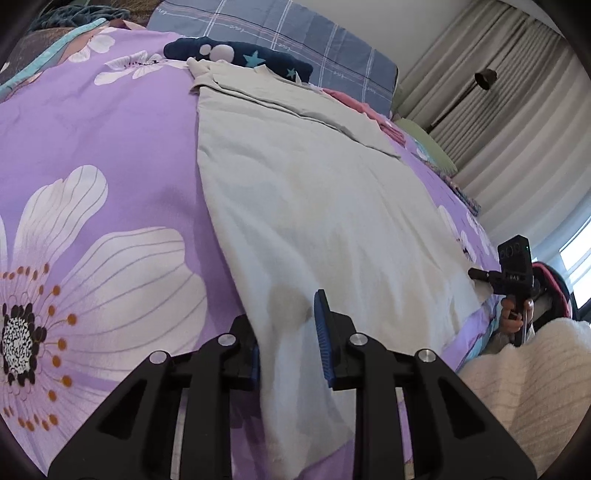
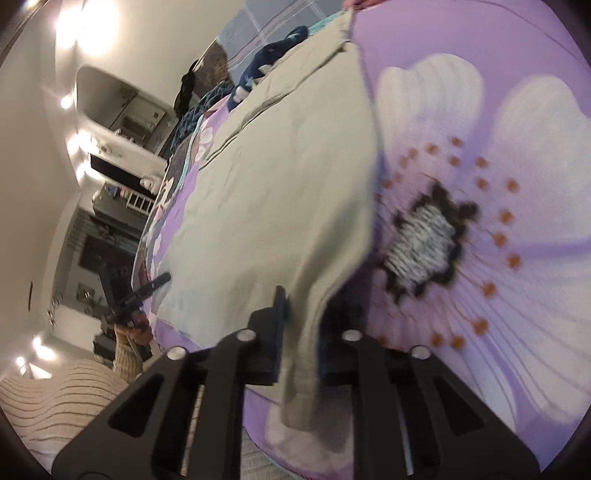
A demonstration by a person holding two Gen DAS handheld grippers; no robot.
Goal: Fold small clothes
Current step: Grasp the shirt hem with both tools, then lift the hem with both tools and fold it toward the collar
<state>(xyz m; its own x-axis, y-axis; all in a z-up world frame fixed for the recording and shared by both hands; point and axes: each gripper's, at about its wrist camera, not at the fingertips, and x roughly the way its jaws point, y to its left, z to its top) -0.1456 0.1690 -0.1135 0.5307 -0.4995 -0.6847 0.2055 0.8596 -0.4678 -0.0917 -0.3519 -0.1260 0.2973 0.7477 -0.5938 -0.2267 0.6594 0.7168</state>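
Observation:
A pale grey-green garment [image 1: 314,206] lies spread flat on a purple floral bedsheet [image 1: 92,147], its folded top part toward the pillows. My left gripper [image 1: 286,339] is shut on the garment's near hem at the left corner, with cloth filling the gap between its blue pads. In the right wrist view the same garment [image 2: 280,184] hangs in a fold from my right gripper [image 2: 304,325], which is shut on the near right corner and holds it slightly off the sheet. Each gripper shows small in the other's view, held by a hand at the bed's edge.
A dark blue star-print garment [image 1: 240,55] and a pink garment [image 1: 354,103] lie beyond the grey one, in front of a plaid pillow [image 1: 295,33]. Curtains [image 1: 498,110] and a floor lamp [image 1: 484,79] stand at the right. A cream knit sleeve [image 1: 524,369] is at the bed's edge.

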